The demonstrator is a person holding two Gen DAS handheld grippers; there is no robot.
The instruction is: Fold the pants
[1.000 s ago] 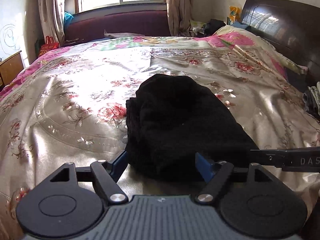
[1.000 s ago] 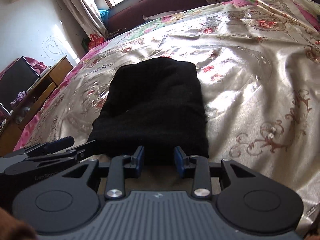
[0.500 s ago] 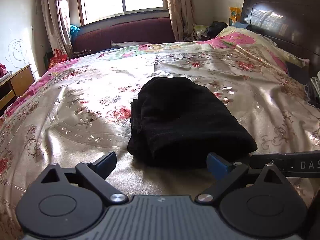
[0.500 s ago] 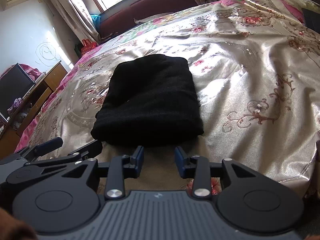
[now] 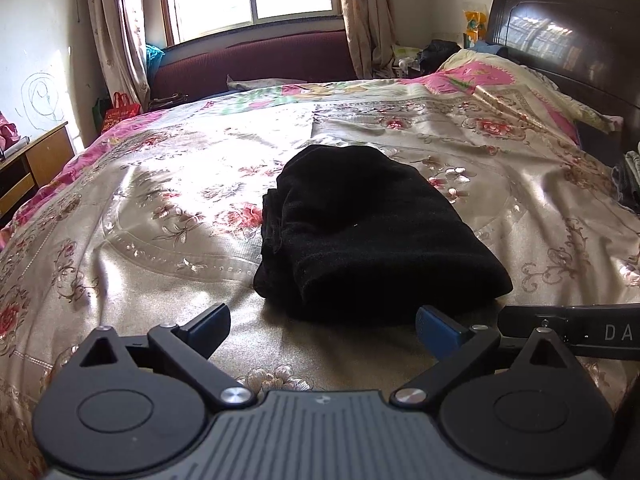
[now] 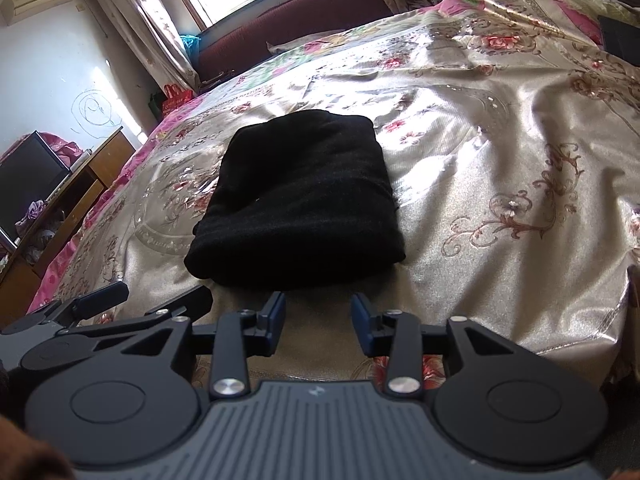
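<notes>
The black pants [image 5: 368, 236] lie folded into a compact bundle on the floral satin bedspread [image 5: 160, 208]; they also show in the right wrist view [image 6: 300, 200]. My left gripper [image 5: 324, 328] is wide open and empty, just short of the bundle's near edge. My right gripper [image 6: 318, 320] is open a little and empty, a short way back from the bundle. The left gripper [image 6: 160, 300] shows at the lower left of the right wrist view.
A dark wooden headboard [image 5: 560, 28] and pillows [image 5: 500, 76] stand at the right. A maroon bench [image 5: 260, 60] sits under the window at the far side. A wooden desk [image 6: 80, 184] with a TV [image 6: 28, 176] stands left of the bed.
Both grippers have drawn back from the pants bundle and let go of it. The left gripper's jaws have opened wider. The bundle stays put on the bed.
</notes>
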